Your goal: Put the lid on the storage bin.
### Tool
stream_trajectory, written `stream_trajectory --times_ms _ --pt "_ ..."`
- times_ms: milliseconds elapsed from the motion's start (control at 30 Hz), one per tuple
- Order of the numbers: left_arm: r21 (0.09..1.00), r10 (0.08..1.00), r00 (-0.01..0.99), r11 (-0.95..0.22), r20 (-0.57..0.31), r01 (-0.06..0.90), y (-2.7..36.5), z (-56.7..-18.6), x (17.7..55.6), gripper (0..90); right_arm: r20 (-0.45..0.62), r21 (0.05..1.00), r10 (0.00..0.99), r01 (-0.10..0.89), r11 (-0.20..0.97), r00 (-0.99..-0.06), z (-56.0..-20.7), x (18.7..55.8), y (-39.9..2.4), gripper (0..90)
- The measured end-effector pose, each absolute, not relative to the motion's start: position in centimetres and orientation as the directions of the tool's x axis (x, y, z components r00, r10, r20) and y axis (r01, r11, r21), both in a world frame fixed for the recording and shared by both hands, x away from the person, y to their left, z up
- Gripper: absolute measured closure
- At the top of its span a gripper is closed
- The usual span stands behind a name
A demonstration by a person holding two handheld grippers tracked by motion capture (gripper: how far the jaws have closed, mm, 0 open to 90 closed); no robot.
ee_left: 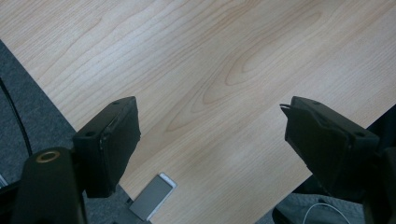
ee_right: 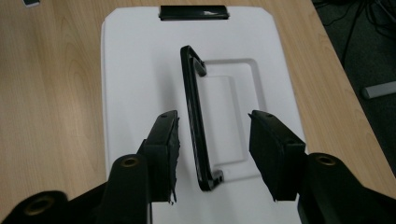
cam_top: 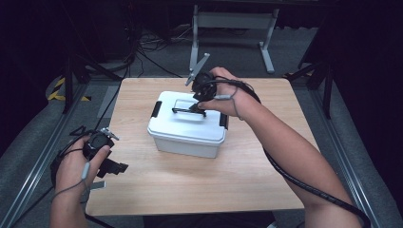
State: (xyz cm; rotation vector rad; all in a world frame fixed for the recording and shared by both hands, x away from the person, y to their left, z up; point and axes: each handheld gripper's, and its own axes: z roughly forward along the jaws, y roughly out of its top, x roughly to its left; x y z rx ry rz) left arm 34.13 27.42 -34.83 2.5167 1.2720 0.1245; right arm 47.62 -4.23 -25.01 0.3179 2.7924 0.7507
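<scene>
Over the white box [cam_top: 186, 124], the right gripper [ee_right: 212, 135] points down, jaws spread astride its raised black handle [ee_right: 196, 121], while the left gripper [ee_left: 212, 135] idles agape at the table's [cam_top: 204, 180] corner.

The rectangular plastic storage box [cam_top: 186, 129] is plain white, with a glossy black carry handle [ee_right: 196, 121] and black side latches [cam_top: 156, 109]. The wooden tabletop [cam_top: 199, 180] is pale beige with darker wavy grain. Both grippers' jaws are matte black.

One white lidded box [cam_top: 186, 128] with one black handle [ee_right: 196, 126], two latches, on one wooden table [cam_top: 190, 185].
</scene>
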Motion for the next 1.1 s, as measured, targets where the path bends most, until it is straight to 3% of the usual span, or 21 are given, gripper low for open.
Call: stream_trajectory --times_ms 633,1100 --pt "0.356 0.81 0.584 -0.53 -0.056 0.769 27.0 -34.6 35.4 19.3 -0.144 0.616 0.45 0.277 0.738 -0.881 -22.4 46.3 -15.5 51.0" --pt "0.384 0.827 0.562 -0.516 -0.009 0.766 27.7 -34.5 35.4 19.4 -0.133 0.61 0.542 0.363 0.705 -0.83 -22.2 45.9 -21.0 50.2"
